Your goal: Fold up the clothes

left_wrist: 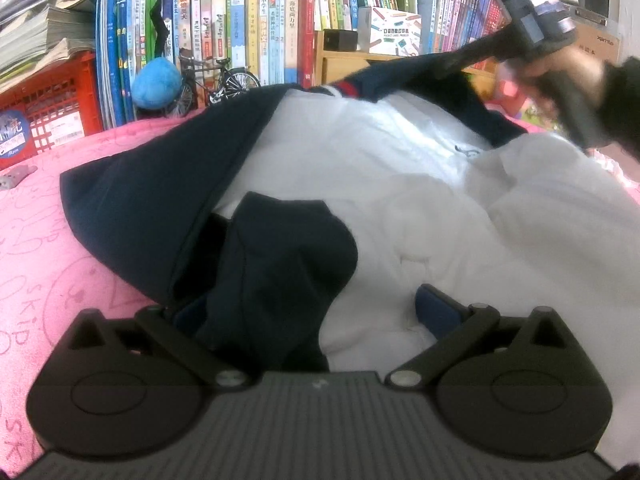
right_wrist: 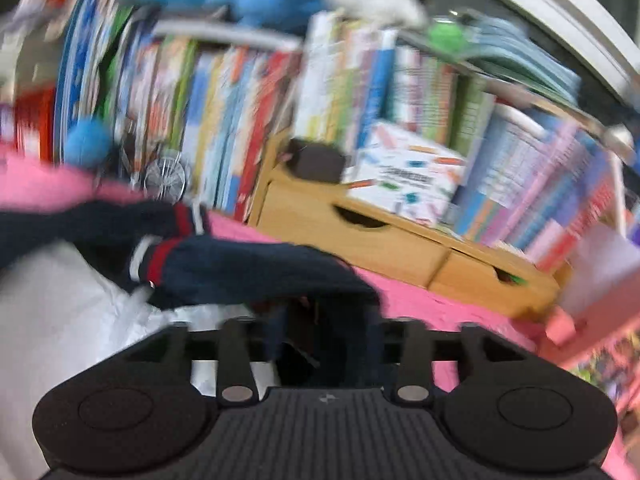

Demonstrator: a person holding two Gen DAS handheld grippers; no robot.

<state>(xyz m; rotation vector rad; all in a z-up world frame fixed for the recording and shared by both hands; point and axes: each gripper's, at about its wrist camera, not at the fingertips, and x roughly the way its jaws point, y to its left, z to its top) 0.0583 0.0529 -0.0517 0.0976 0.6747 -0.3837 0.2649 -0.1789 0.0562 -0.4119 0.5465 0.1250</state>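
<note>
A white and navy shirt point(left_wrist: 380, 184) lies on a pink cloth point(left_wrist: 44, 248). My left gripper point(left_wrist: 316, 312) is open, its blue pads wide apart, with a navy sleeve fold point(left_wrist: 280, 264) and white cloth between them. My right gripper point(right_wrist: 324, 344) is shut on the shirt's navy sleeve point(right_wrist: 248, 268) near its red and white cuff stripes, lifting it. The right wrist view is blurred by motion. In the left wrist view the right gripper point(left_wrist: 452, 68) shows at upper right, gripping the raised navy edge.
A bookshelf point(left_wrist: 248, 32) full of books stands behind the bed. A red crate point(left_wrist: 52, 108), a blue plush ball point(left_wrist: 156, 82) and a model bicycle point(left_wrist: 216, 80) sit at the back left. A wooden drawer box point(right_wrist: 360, 240) sits at the back right.
</note>
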